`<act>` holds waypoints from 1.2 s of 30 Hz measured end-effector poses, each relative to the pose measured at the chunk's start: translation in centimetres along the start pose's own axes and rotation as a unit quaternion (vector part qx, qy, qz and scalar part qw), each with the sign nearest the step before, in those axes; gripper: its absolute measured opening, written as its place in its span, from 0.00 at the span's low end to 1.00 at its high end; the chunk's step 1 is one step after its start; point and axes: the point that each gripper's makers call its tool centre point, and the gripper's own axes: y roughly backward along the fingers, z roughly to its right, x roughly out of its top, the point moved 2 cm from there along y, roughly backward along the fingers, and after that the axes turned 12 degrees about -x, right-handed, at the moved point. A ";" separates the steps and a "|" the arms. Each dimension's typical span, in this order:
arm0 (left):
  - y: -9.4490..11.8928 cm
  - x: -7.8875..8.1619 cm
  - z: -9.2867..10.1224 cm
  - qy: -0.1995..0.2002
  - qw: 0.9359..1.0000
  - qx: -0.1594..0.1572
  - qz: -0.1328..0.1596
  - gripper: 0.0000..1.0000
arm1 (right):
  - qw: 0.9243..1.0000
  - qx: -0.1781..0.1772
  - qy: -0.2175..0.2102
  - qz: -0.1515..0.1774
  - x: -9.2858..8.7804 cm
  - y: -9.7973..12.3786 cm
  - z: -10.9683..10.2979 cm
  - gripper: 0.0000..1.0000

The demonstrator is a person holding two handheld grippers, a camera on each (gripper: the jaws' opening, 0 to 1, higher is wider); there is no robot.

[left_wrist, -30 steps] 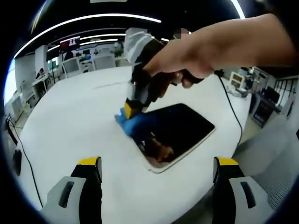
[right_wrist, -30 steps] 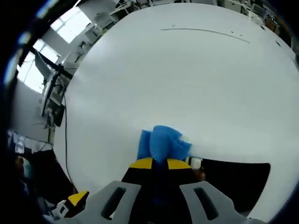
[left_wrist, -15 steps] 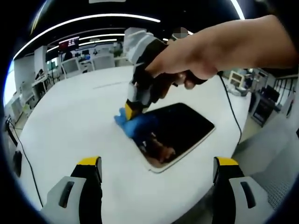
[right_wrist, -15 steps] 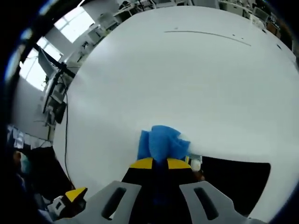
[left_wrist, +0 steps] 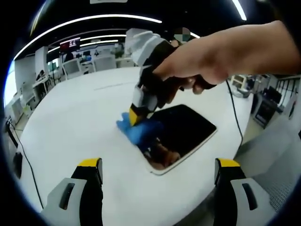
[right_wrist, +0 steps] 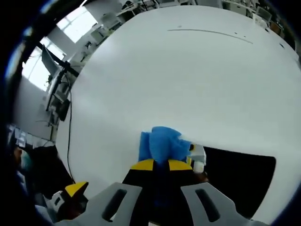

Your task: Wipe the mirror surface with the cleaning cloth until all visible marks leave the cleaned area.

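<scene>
- No text, label, brand or number can be read in either view
- The dark wall-mounted screen with red glowing marks, at about ten o'clock in the left gripper view, carries what may be lettering, but it is too small and blurred to make out
</scene>
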 end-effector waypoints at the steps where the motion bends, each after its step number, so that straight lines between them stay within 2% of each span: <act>1: 0.0 0.0 0.0 0.000 1.000 0.000 0.000 0.99 | 1.000 0.001 -0.001 0.000 -0.1 -0.1 0.0 0.03; 36: -0.1 0.1 0.1 -0.005 1.000 0.002 -0.001 0.99 | 1.000 0.016 -0.002 0.011 -2.9 0.1 -0.6 0.04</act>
